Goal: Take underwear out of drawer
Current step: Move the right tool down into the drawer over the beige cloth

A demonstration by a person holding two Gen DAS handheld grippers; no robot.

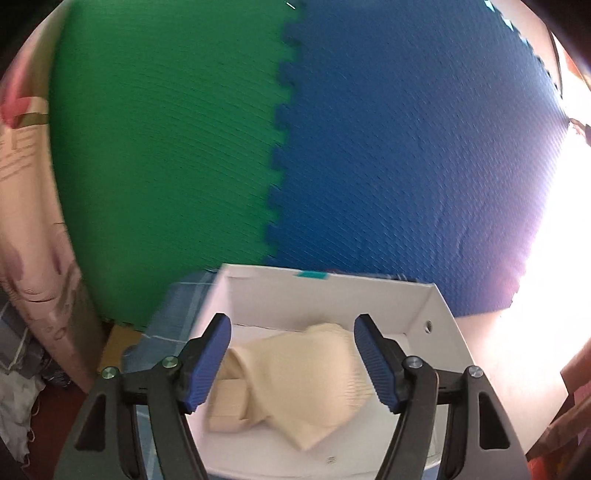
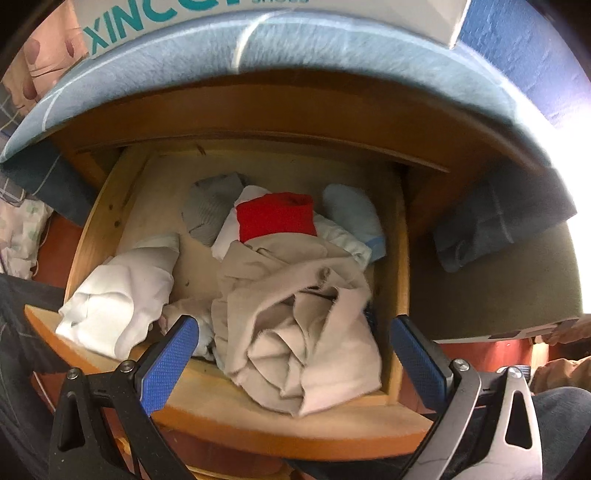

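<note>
In the left wrist view a cream underwear piece (image 1: 295,373) lies crumpled inside a white cardboard box (image 1: 439,317). My left gripper (image 1: 295,363) hangs above it, open, its blue pads clear of the cloth. In the right wrist view a wooden drawer (image 2: 397,236) is pulled out and holds several garments: a beige one (image 2: 295,325) at the front, a white one (image 2: 118,295) at the left, a red one (image 2: 277,218), a grey one (image 2: 210,206) and a light blue one (image 2: 354,214) behind. My right gripper (image 2: 295,354) hovers open over the beige garment, touching nothing.
A green (image 1: 166,147) and blue foam mat (image 1: 424,147) stands as a wall behind the box. A blue patterned cloth (image 2: 258,40) covers the cabinet top above the drawer, with the lettered box side (image 2: 122,26) on it. Strong glare fills the right edge. Floral fabric (image 1: 26,221) hangs at the left.
</note>
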